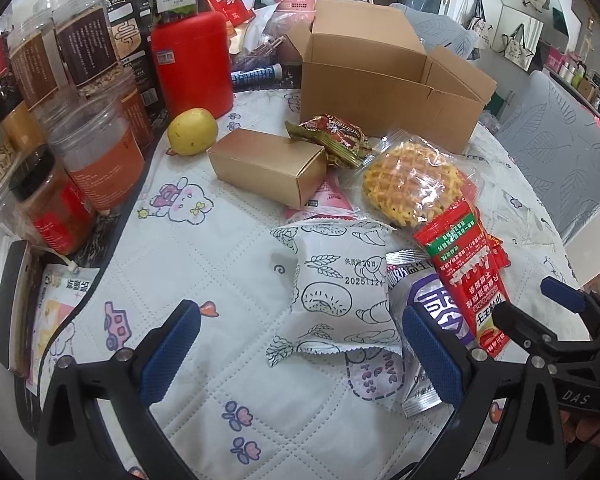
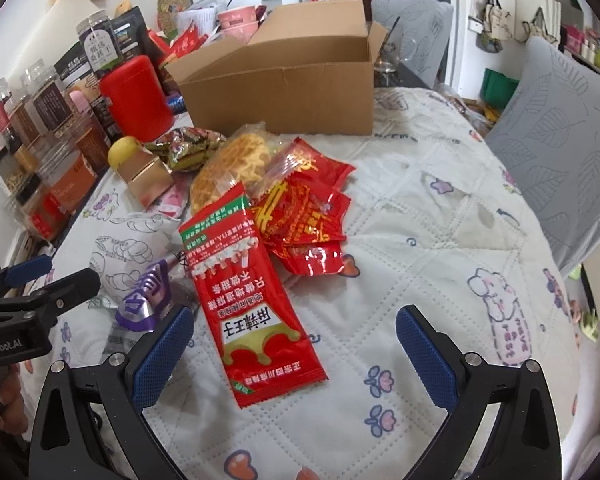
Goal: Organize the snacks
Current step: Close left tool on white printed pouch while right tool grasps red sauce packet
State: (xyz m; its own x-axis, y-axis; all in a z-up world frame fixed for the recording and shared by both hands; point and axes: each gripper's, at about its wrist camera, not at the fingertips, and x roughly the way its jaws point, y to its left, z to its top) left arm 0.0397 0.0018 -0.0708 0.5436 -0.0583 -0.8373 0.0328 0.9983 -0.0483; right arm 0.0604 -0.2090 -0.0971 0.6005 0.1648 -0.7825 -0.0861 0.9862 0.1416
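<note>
Left gripper point(image 1: 300, 344) wide open, holding nothing, hovering over white bread pack point(image 1: 340, 284) w/ line-drawn pastries, pads either side of it but apart from it. Right gripper point(image 2: 294, 344) also wide open, empty, straddling lower end of long red sachet point(image 2: 256, 300), not touching.

Snack pile mid-table on quilted cloth point(image 2: 440, 240):
- red sachet lying flat, lengthwise toward cam, top end overlapping waffle pack point(image 2: 236, 160)
- purple/silver pack point(image 1: 440, 304) wedged between white pack and red sachet, partly under both
- heap of small shiny red packets point(image 2: 308, 216) just right of sachet, touching it
- waffle in clear wrap point(image 1: 408, 184) behind those
- green/red wrapped snack point(image 1: 332, 140) behind waffle, against gold box point(image 1: 268, 164)
- pink packet point(image 1: 328, 200) peeking from under gold box

Open cardboard box point(image 1: 380, 76) at back, flaps up, just behind pile; inside not visible. Yellow fruit point(image 1: 192, 130) left of gold box, in front of red canister point(image 1: 192, 68). Row of clear jars point(image 1: 80, 128) along left edge. Grey chair cushions point(image 2: 560, 132) at right. Right gripper seen at right edge of left cam, left one at left edge of right cam; the two close side by side.
</note>
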